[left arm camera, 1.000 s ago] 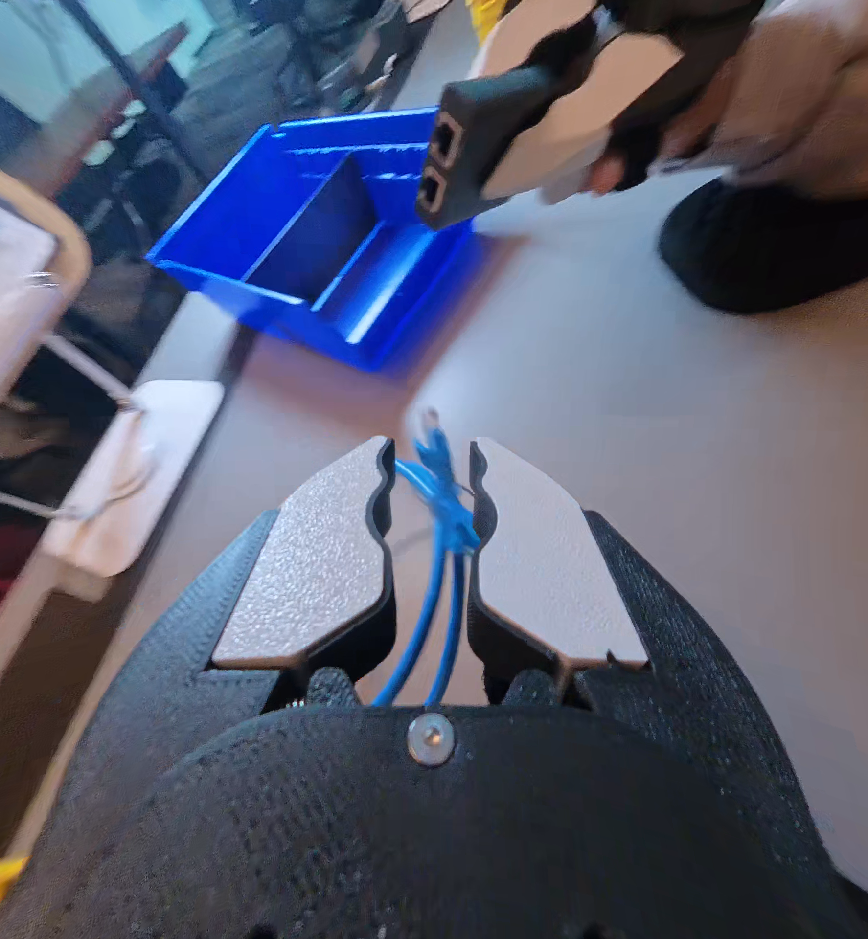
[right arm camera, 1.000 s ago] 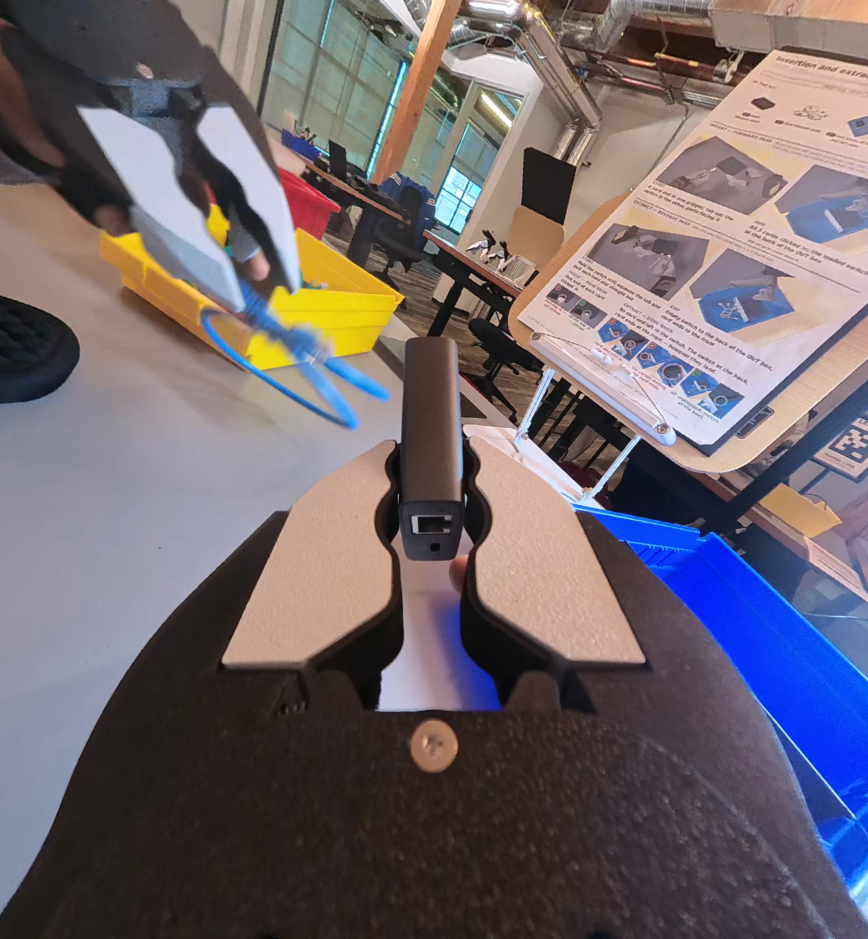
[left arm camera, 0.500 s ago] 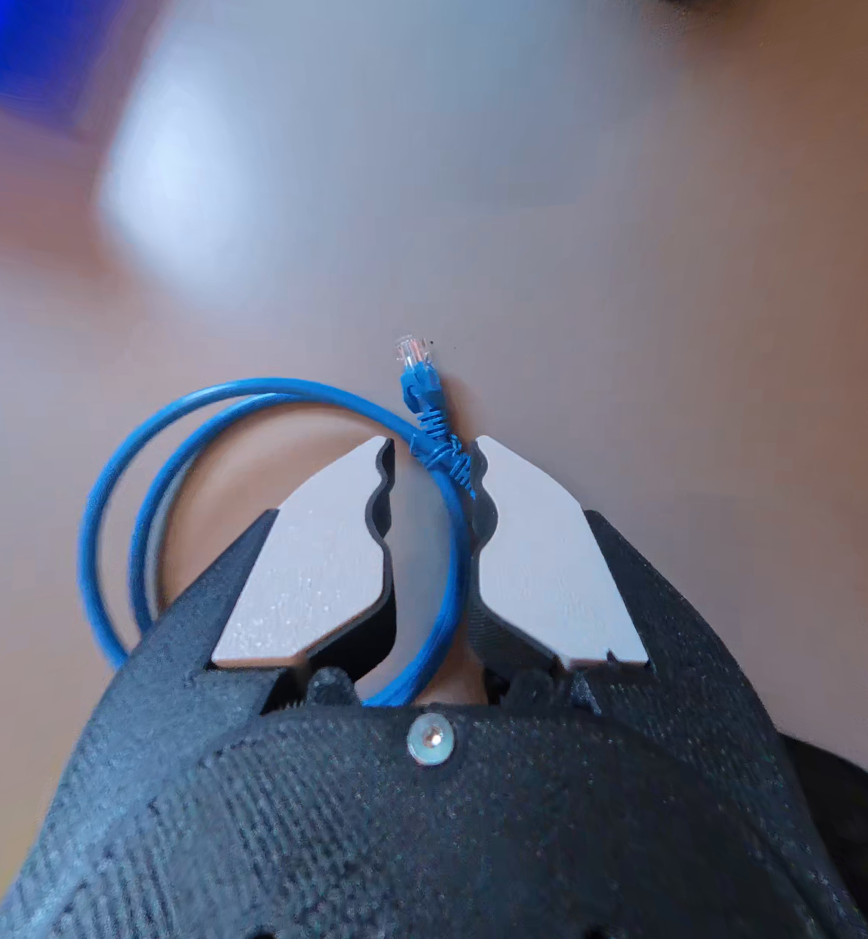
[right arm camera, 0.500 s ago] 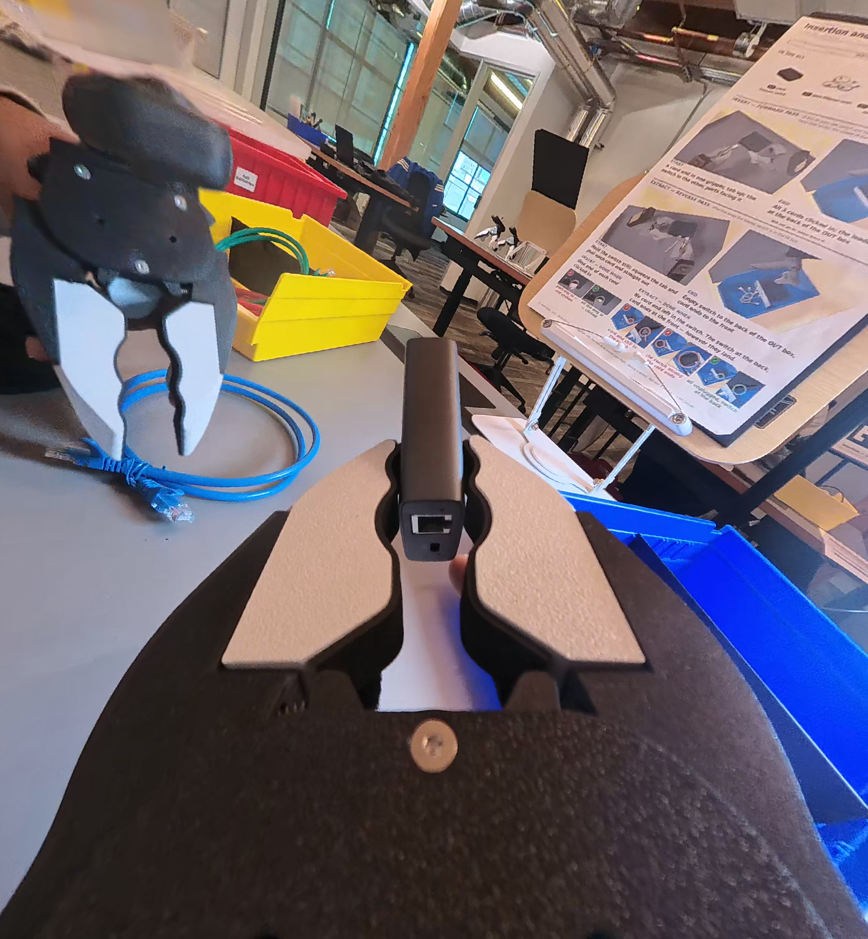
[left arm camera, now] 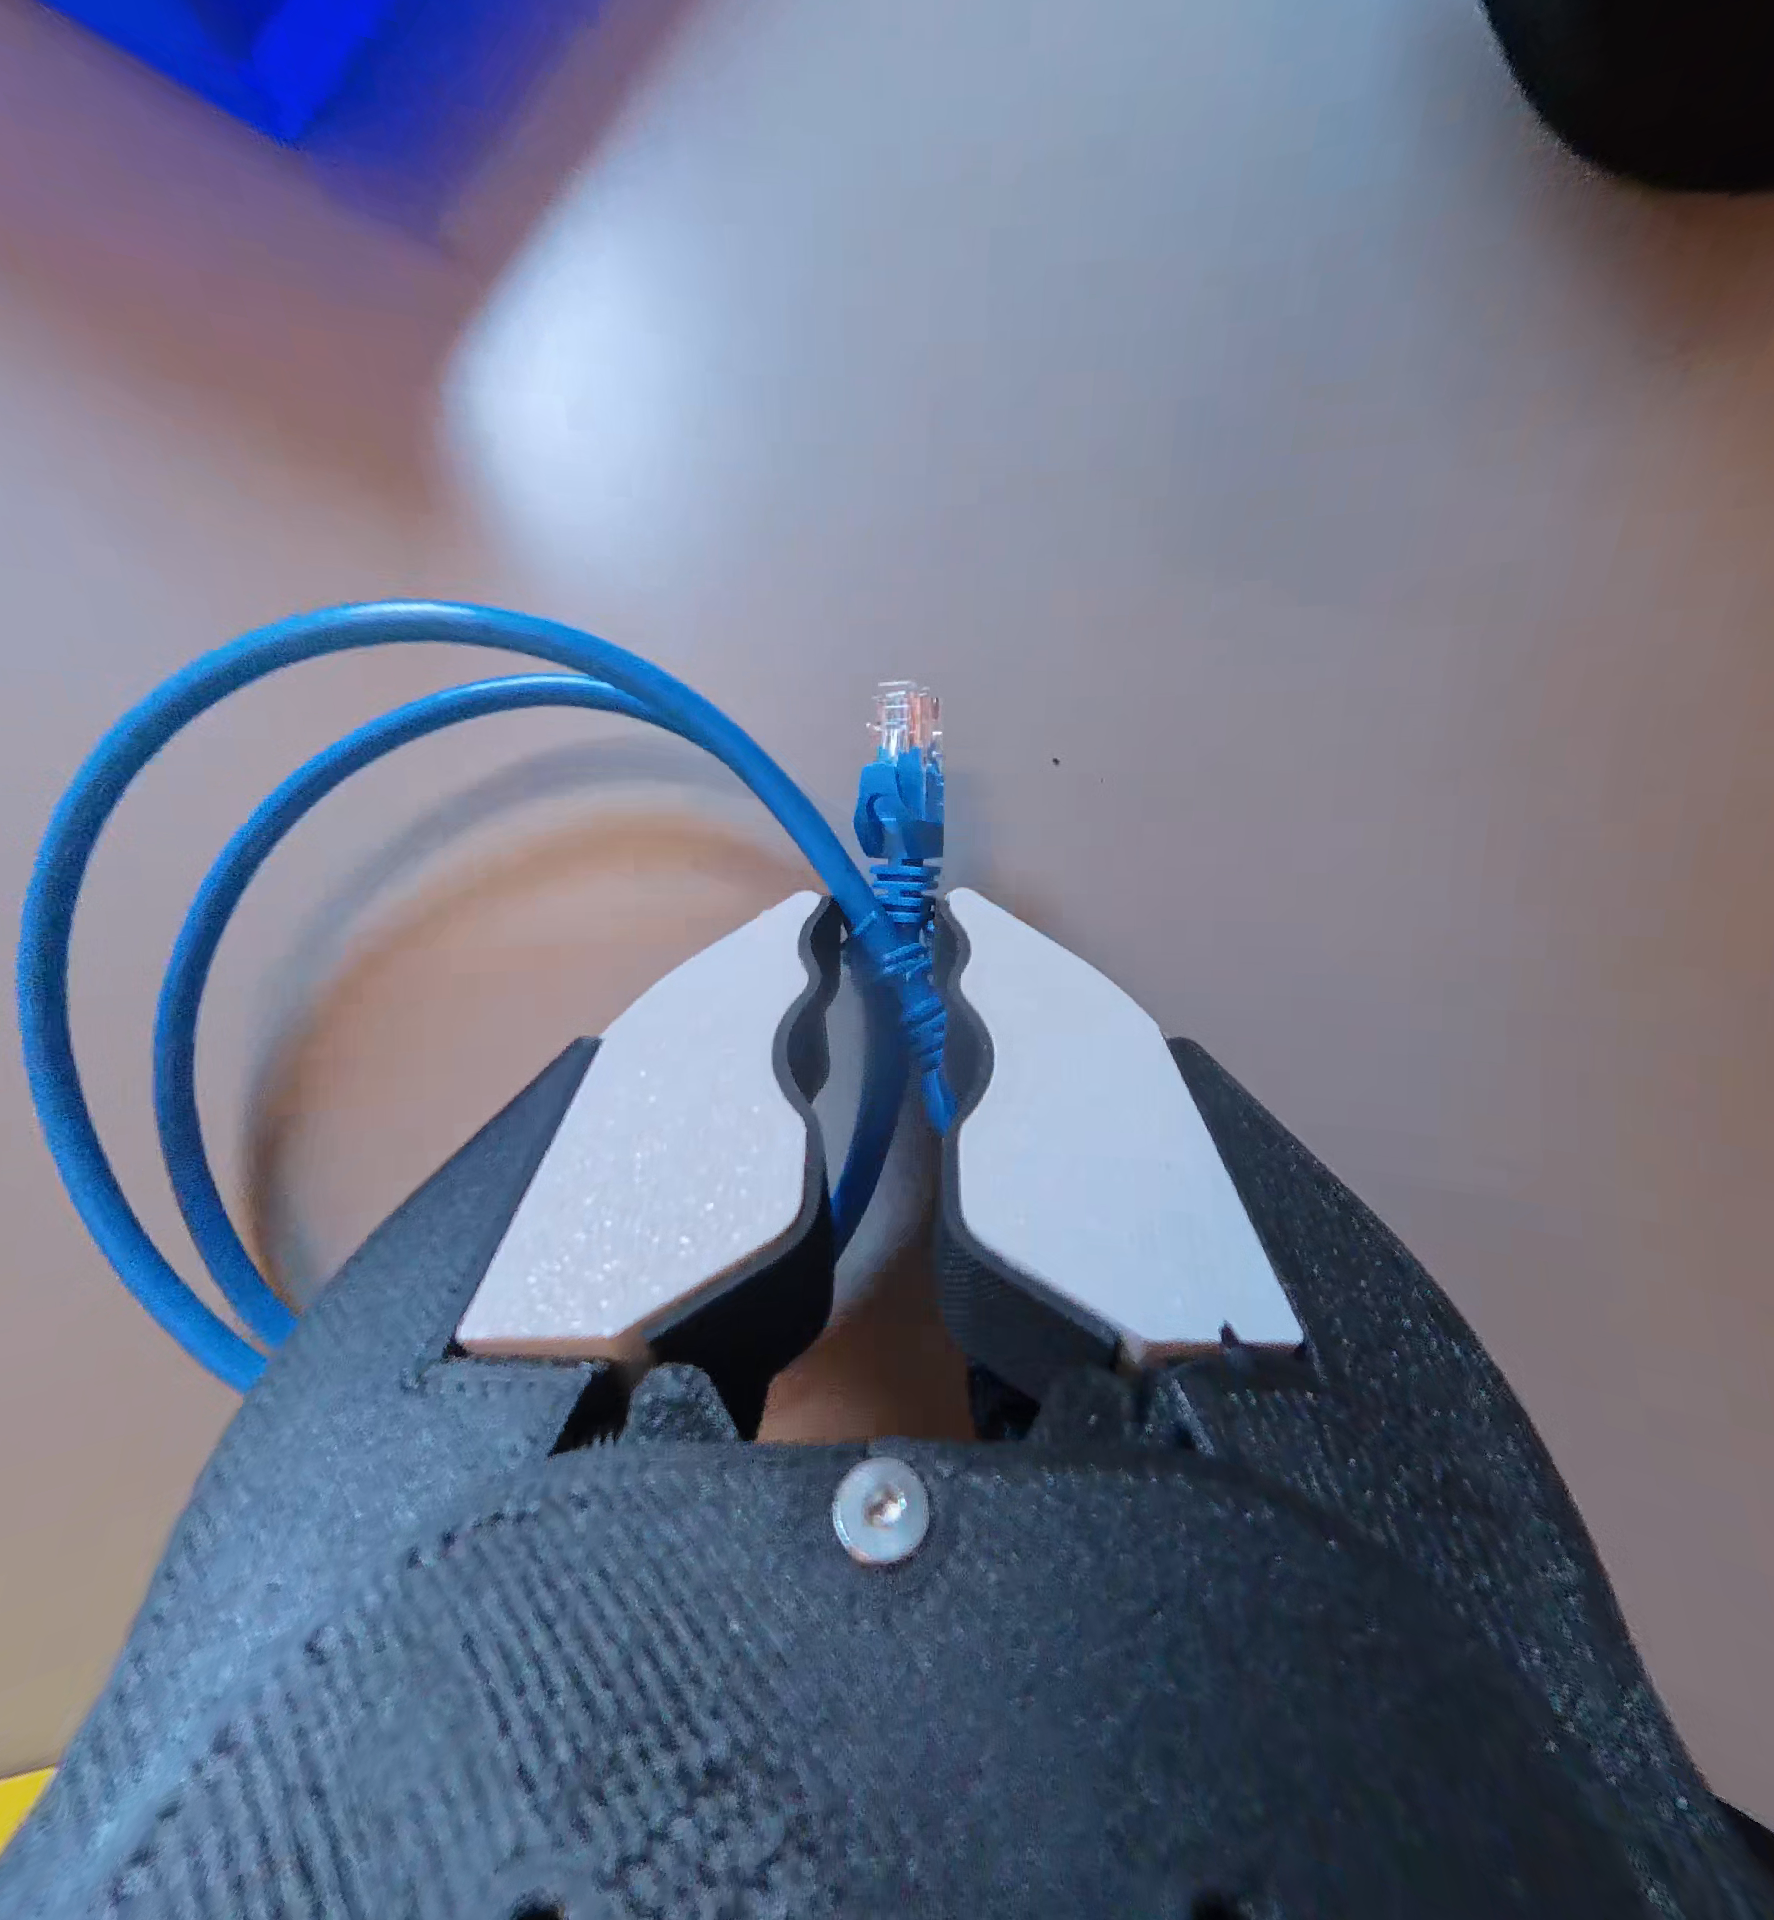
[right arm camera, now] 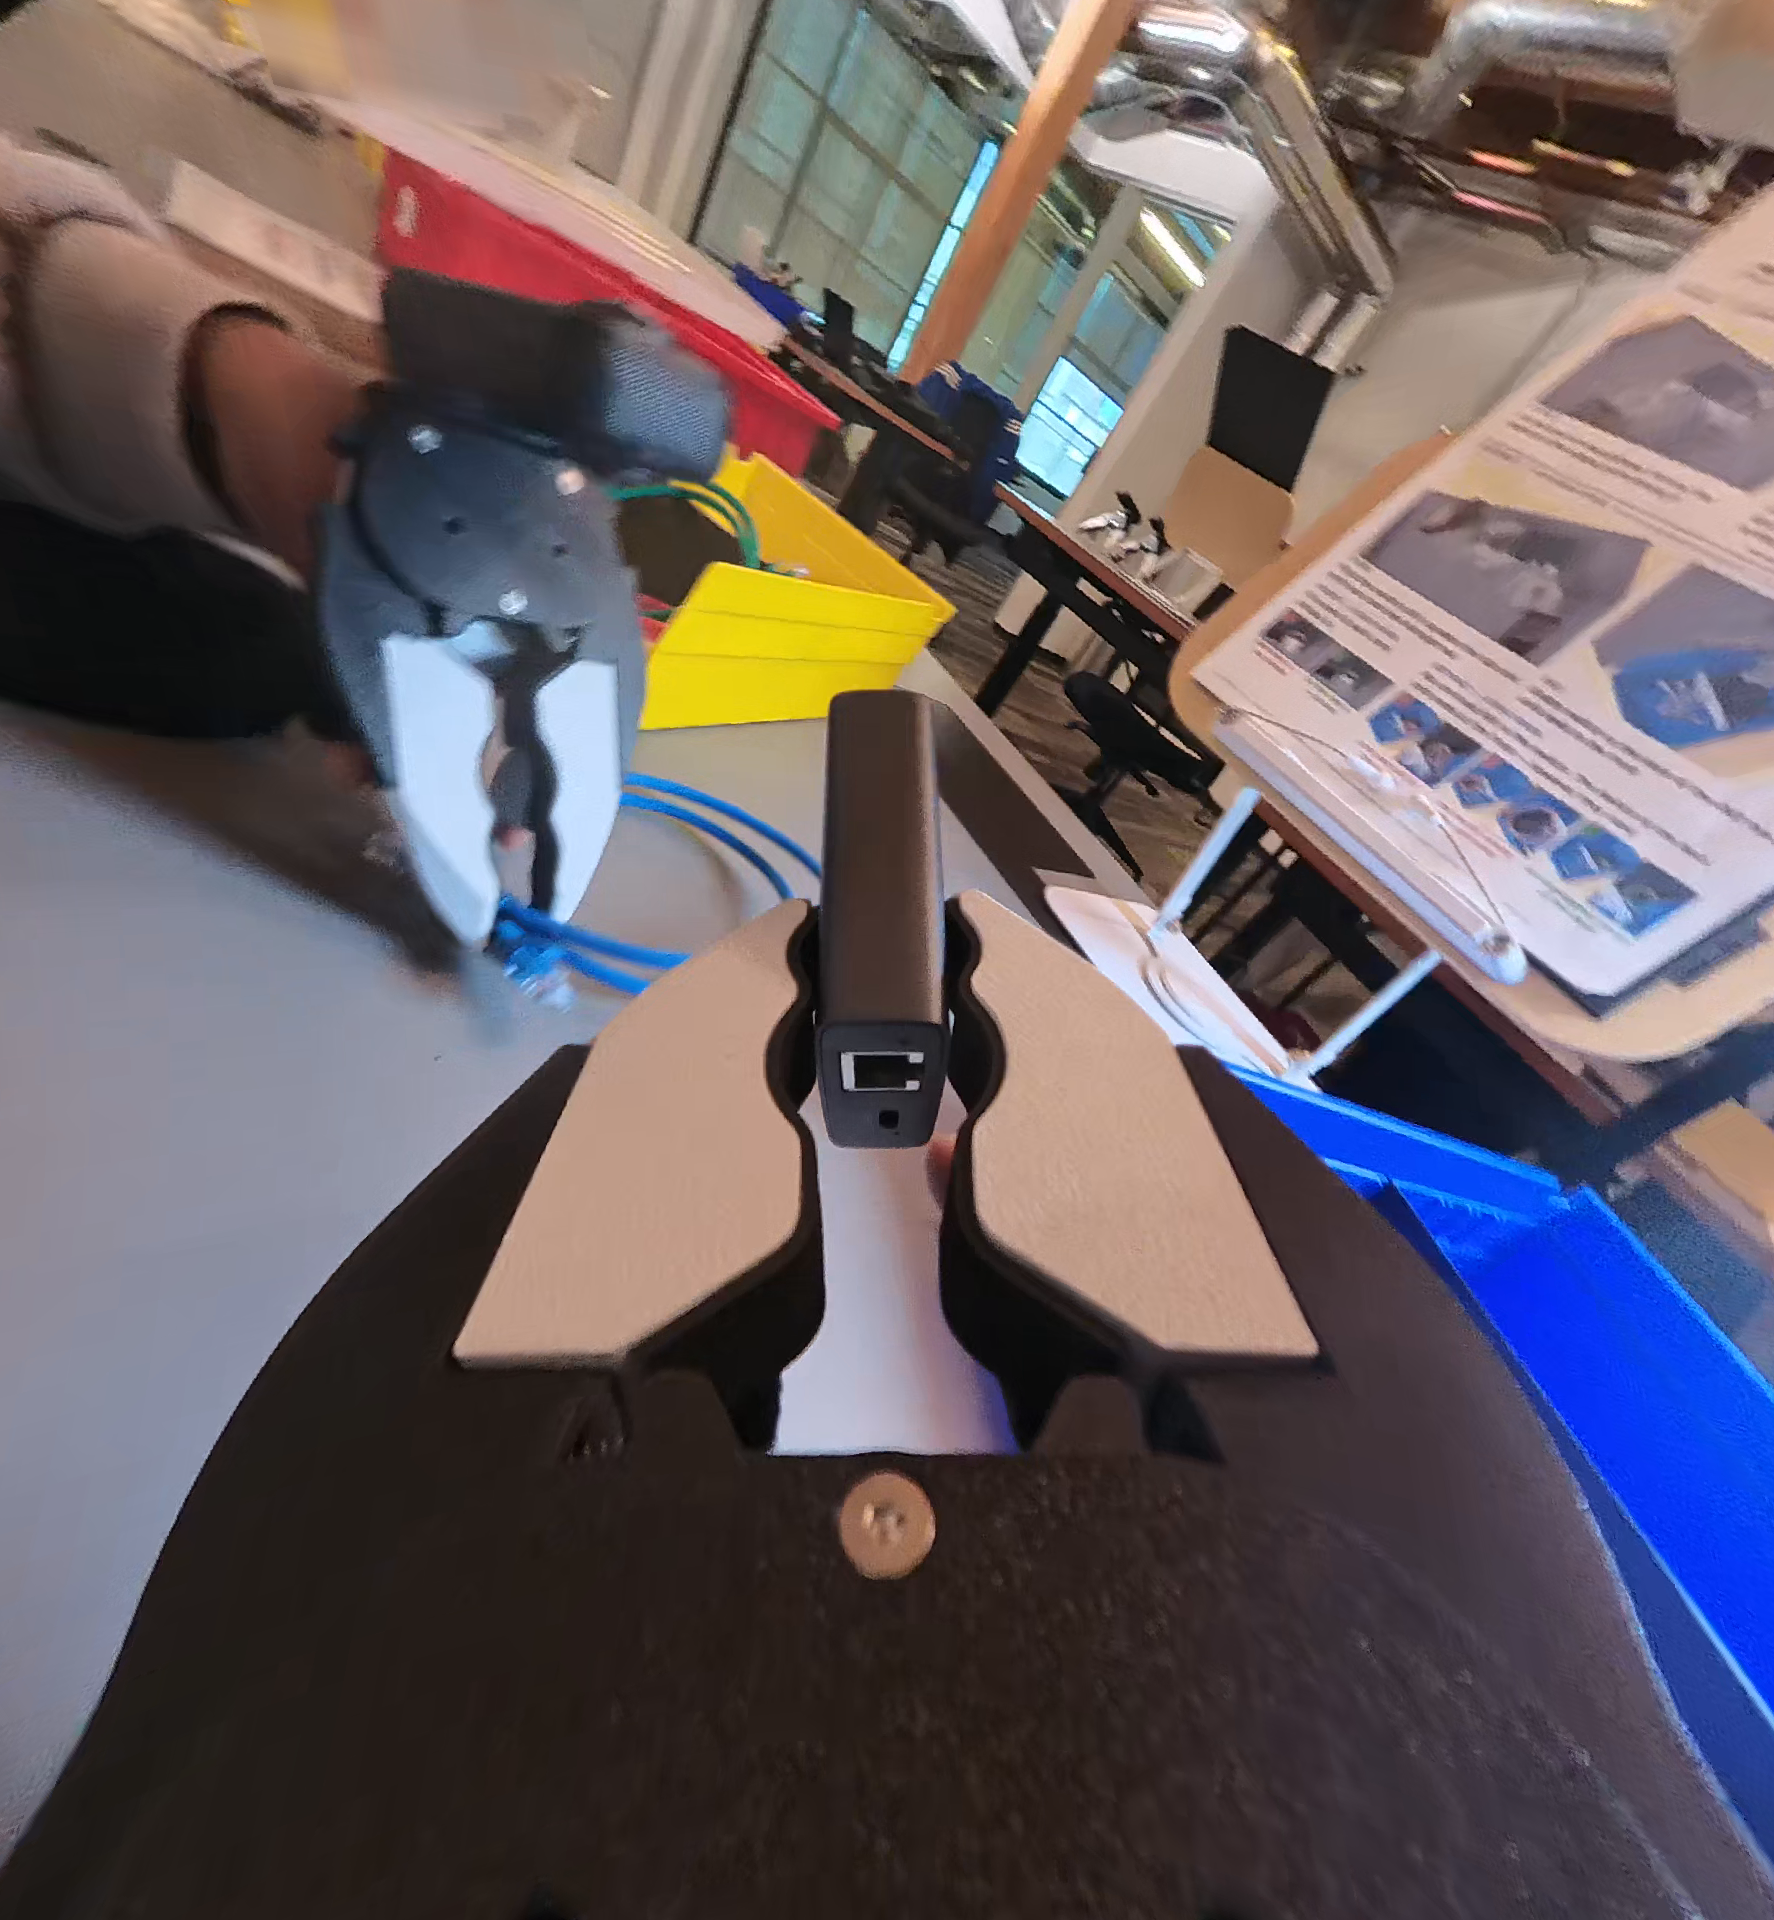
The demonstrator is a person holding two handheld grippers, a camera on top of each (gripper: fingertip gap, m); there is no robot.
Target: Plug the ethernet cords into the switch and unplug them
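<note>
Your blue bin (left arm camera: 270,73) is a cut-off smear at the top edge. The blue cable (left arm camera: 114,1039) vanishes under your left gripper (left arm camera: 888,914).

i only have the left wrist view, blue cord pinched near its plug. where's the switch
Observer: The black switch is clamped in the right hand-held gripper, pointing away from its camera.
Operator: any port free on it
Observer: Yes, the port on the end facing the right wrist camera is empty.
Operator: more cords around
Observer: Green cords sit in a yellow bin behind the left hand-held gripper and its blue cord.
</note>
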